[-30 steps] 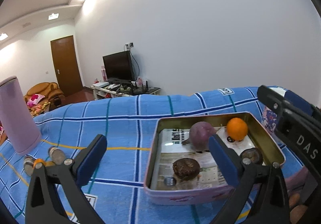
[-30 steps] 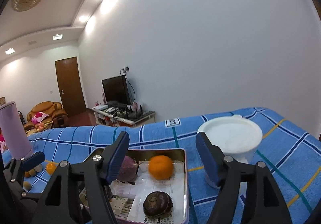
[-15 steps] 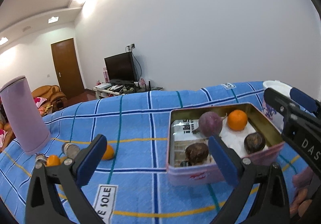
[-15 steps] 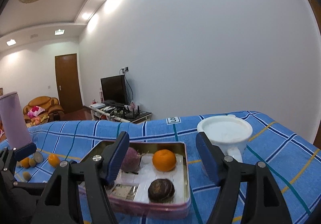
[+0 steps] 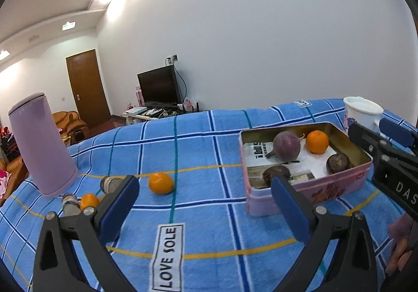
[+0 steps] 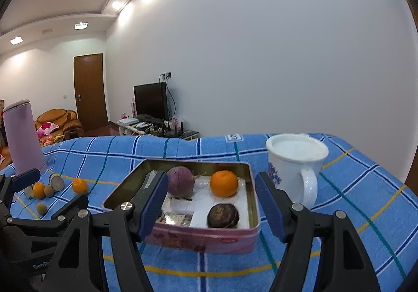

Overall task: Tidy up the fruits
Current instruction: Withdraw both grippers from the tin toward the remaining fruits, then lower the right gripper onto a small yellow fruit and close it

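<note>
**A:** Pans left against the picture half a second back: pushes the pink tin (image 5: 326,191) toward the right of the left-wrist frame and brings more loose fruit in at lower left.

**B:** Grippers?

**A:** Left gripper (image 5: 203,184) at bottom centre, spread wide, carrying nothing. Right gripper (image 6: 211,182) likewise agape and bare, framing the tin at bottom centre of the right-wrist frame.

**B:** Done so far?

**A:** Four pieces in the tin: purple fruit (image 5: 286,147), orange (image 5: 317,141), dark fruit (image 5: 338,163), second dark fruit (image 5: 275,173).

**B:** Left to do?

**A:** Plenty, judging by the cloth: loose orange (image 5: 160,182) centre-left, smaller orange (image 5: 88,201) at lower left, small brown fruit (image 6: 41,208) among others close by. Roughly halfway, at a guess.
</note>
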Motion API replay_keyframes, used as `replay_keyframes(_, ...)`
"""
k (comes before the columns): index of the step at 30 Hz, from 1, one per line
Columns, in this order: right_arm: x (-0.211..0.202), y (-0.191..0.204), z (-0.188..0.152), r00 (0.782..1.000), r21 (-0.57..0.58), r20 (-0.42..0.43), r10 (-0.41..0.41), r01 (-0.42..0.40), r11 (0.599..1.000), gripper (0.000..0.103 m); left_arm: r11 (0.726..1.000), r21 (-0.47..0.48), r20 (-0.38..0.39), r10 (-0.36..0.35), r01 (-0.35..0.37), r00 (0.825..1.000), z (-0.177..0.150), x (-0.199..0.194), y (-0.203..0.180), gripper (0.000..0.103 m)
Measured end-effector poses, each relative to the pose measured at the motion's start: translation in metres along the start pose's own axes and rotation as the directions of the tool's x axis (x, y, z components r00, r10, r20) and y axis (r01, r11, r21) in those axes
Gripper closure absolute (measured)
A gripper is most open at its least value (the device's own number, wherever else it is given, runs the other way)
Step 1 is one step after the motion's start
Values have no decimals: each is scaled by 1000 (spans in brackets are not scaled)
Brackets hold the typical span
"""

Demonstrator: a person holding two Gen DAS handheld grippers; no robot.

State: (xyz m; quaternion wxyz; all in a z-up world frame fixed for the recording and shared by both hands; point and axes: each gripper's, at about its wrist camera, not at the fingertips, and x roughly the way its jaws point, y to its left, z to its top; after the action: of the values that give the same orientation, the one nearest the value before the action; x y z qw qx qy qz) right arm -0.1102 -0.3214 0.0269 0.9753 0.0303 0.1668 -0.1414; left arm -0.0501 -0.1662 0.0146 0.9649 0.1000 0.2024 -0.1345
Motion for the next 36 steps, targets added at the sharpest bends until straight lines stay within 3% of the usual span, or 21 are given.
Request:
replay_keyframes(9,11,35,-6,993,84,-84,82,-75,994,33,999,19,-16,32,-32,999,-8,0,32,0)
replay_keyframes(26,24,139,-9,965,15,-134,226,-226,974,33,982,-82,-92,163,-170,982,-23,22,146,0)
replay_keyframes(30,30,162,-10,947,1,-166,274,-278,961,33,959,-166,-138,207,-228,969,-28,31,190,0)
replay_keyframes(34,39,193,-14,914,-32,-242,324,-342,939,33,882,-312,-246,283,-352,927,-40,43,241,0)
replay_keyframes(36,49,214,-18,873,-49,-315,371,-405,913,33,847,-372,-284,286,-380,915,-48,45,260,0)
